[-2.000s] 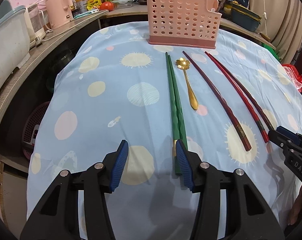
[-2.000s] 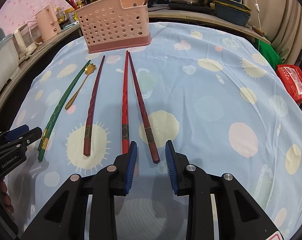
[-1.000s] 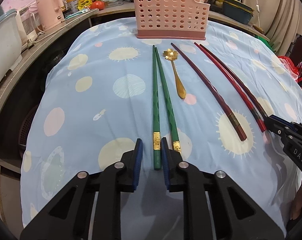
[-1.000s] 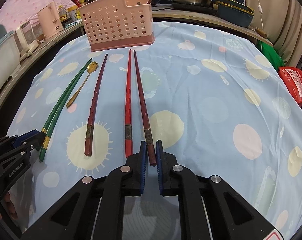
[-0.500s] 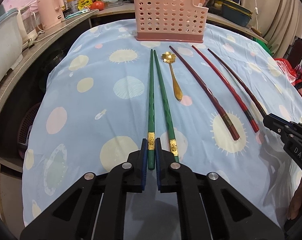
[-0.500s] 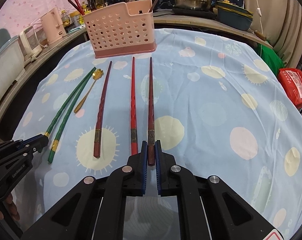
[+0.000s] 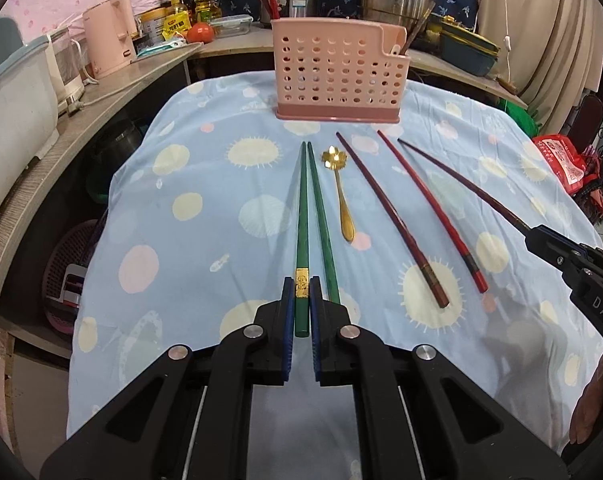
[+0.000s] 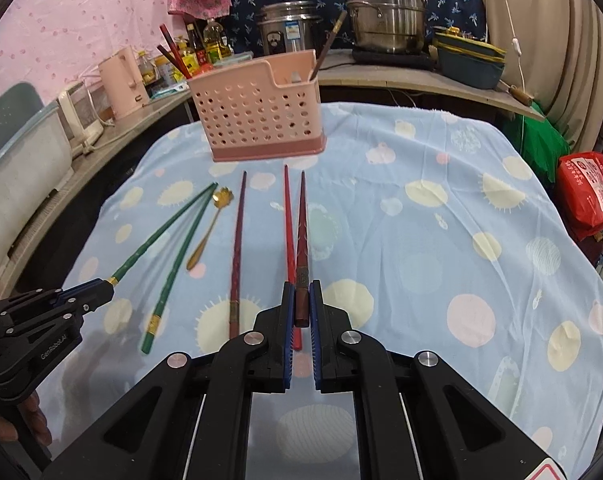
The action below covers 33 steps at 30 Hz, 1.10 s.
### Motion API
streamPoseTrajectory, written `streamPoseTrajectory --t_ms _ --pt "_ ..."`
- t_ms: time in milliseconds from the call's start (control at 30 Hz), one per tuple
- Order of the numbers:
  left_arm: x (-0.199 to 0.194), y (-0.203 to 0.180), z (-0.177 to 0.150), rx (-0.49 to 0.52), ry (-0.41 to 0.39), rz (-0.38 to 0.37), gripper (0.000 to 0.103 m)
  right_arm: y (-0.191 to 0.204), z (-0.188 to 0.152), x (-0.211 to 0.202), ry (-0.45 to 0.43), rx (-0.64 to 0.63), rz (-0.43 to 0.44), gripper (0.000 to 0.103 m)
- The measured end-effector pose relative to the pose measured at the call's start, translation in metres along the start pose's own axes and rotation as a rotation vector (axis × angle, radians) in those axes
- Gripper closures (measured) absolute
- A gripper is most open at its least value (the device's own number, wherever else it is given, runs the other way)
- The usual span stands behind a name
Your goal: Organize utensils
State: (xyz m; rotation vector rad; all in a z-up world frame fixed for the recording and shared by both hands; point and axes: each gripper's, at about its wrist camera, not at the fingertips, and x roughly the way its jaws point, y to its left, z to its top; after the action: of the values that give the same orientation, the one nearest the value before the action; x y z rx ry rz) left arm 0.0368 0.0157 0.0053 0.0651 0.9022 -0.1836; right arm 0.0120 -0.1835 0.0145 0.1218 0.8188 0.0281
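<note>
Left gripper [image 7: 302,304], pads pinching the gold-banded butt of one green chopstick [image 7: 302,232], which runs toward 12 o'clock; its mate [image 7: 321,224] lies on the dotted tablecloth [image 7: 173,240] at 1 o'clock. Gold spoon [image 7: 341,200] and two red chopsticks [image 7: 389,216] lie further right. Right gripper [image 8: 300,308], lettered "DAS" in the left view, clamps a dark red chopstick [image 8: 301,232] aimed at the pink perforated basket [image 8: 257,120]. Left gripper body reads "GenRobot.AI".

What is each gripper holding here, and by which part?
Left gripper: a green chopstick, by its thick gold-banded end. Right gripper: a dark red chopstick, by its thick end.
</note>
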Motion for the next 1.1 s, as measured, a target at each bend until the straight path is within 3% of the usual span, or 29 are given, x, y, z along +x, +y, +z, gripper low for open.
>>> streamPoseTrajectory --t_ms 500,1100 --pt "-0.022 0.006 0.024 0.007 -0.052 0.034 0.096 0.006 0.034 -0.039 -0.121 0.010 0.046 0.096" --pt "-0.035 0.015 0.045 -0.005 -0.094 0.059 0.096 0.004 0.045 -0.047 -0.153 0.019 0.061 0.096"
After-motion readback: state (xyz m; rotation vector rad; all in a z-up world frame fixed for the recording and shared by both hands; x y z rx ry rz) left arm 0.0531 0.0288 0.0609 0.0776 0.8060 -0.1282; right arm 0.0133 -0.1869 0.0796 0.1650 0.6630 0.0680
